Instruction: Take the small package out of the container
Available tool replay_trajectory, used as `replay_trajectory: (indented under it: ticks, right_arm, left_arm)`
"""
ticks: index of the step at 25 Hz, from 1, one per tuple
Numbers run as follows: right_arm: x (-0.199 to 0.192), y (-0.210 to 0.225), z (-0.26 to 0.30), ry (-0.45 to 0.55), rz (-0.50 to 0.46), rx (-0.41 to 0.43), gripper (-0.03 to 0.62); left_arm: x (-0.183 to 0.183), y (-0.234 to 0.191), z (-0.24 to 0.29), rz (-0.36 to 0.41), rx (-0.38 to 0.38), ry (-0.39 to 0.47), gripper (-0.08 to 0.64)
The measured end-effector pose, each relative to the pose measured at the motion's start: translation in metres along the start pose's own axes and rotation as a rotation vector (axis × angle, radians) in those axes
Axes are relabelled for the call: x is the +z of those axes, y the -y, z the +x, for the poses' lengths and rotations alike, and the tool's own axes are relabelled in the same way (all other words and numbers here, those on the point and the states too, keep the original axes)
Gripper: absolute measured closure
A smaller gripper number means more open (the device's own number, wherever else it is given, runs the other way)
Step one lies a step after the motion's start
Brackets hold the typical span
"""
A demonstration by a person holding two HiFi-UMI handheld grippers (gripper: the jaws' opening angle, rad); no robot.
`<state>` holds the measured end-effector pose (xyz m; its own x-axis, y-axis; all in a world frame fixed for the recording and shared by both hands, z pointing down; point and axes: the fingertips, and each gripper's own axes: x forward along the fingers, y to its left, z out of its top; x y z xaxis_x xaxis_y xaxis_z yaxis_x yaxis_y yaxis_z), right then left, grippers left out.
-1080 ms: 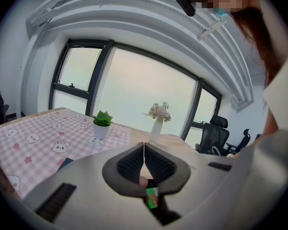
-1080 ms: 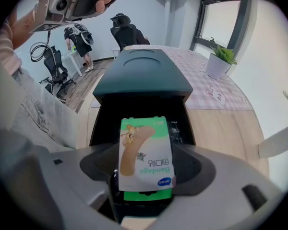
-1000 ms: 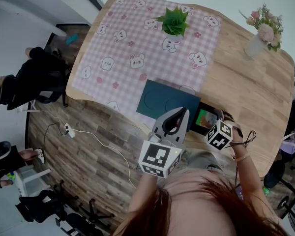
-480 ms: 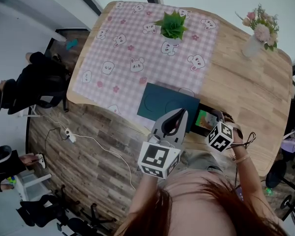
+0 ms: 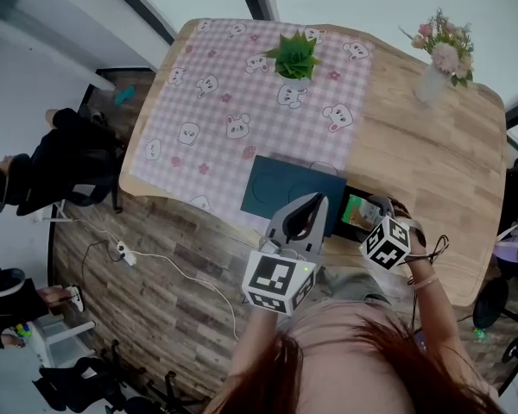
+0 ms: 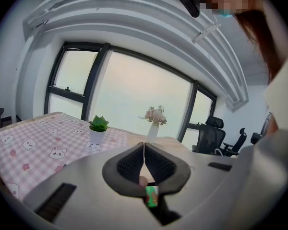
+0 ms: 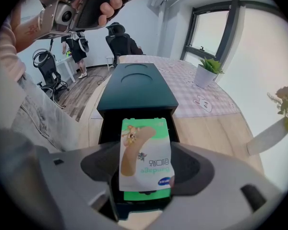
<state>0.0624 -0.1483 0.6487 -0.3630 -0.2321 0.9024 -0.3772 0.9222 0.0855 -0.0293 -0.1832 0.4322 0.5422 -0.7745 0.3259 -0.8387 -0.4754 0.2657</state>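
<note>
Over the last second almost nothing moves at the container (image 5: pixel 293 188): the dark box sits where it did at the near edge of the bench (image 5: pixel 432 162), and both tools keep their places beside it. The right gripper (image 5: pixel 369 218) stays at the container's open drawer (image 7: pixel 137 123), on the side facing us. Its jaws are closed in on the two sides of the small package (image 7: pixel 145 159), which stands upright between them just above the drawer's mouth. Green shows under the package; we cannot tell whether that is a second pack or the back of this one. We judge the grasp to be made and the lift only begun, since the package still hangs over the drawer instead of clear of the container. The left gripper (image 5: pixel 313 205) hovers above the container's near left corner, jaws pressed together tip to tip with nothing in them. What remains, as we read it, is drawing the package up and away from the container.
</note>
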Motion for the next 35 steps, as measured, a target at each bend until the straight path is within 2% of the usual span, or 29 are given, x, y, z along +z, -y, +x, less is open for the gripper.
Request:
replay_trajectory:
  ticks: [13, 20, 28, 35]
  right_arm:
    - [0.014, 0.011, -0.027, 0.081, 0.116, -0.077, 0.27]
    - [0.02, 0.014, -0.044, 0.145, 0.227, -0.115, 0.27]
    - [0.032, 0.023, -0.07, 0.27, 0.37, -0.172, 0.27]
    - [0.039, 0.026, -0.093, 0.342, 0.437, -0.217, 0.27]
  left_arm:
    - [0.018, 0.009, 0.0, 0.041, -0.05, 0.023, 0.549]
    - [0.028, 0.017, -0.001, 0.067, -0.09, 0.038, 0.549]
    - [0.038, 0.026, 0.002, 0.103, -0.144, 0.052, 0.549]
    - [0.044, 0.036, -0.001, 0.12, -0.175, 0.062, 0.549]
